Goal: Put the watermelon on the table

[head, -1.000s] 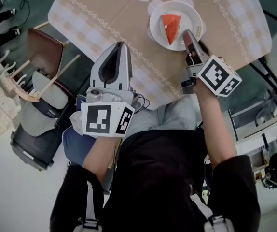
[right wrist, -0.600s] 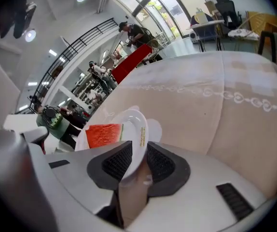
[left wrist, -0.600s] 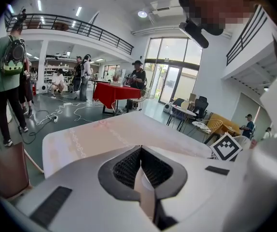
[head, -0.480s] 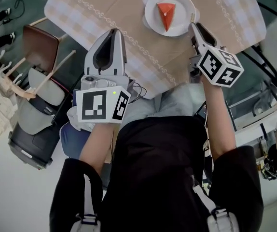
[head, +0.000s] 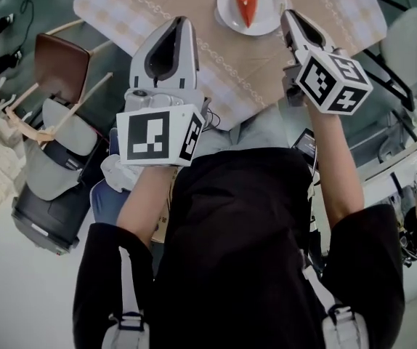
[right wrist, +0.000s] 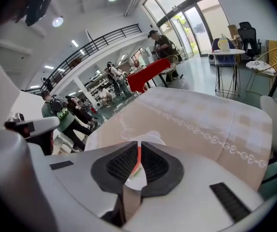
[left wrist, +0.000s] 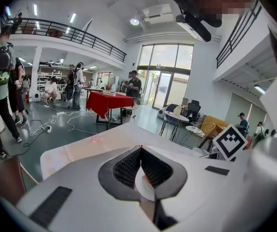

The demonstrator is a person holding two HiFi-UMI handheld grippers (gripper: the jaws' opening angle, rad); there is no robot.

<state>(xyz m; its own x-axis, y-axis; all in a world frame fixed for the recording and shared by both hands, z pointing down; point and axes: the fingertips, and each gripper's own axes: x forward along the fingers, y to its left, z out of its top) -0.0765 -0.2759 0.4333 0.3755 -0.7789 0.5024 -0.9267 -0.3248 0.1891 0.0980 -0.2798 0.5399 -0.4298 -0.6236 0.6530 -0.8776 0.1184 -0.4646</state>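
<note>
A red wedge of watermelon (head: 245, 4) lies on a white plate (head: 227, 17) at the near side of the table (head: 230, 60), which carries a beige cloth with a checked border. My right gripper (head: 287, 13) hovers just right of the plate, apart from it, jaws shut and holding nothing. My left gripper (head: 181, 20) is held over the cloth left of the plate, also shut and holding nothing. In the right gripper view the watermelon (right wrist: 138, 159) and plate show beyond the closed right gripper (right wrist: 139, 143). The plate (left wrist: 145, 185) peeks past the left gripper (left wrist: 139, 149) in its own view.
A brown chair (head: 59, 71) stands at the table's left and a pale one (head: 405, 46) at its right. Grey seats (head: 49, 184) are on the floor at the left. Several people and a red-draped table (left wrist: 110, 103) are farther off in the hall.
The right gripper has come away from the plate's right rim. Both grippers are now held higher and nearer the camera, while plate and watermelon sit farther up the view.
</note>
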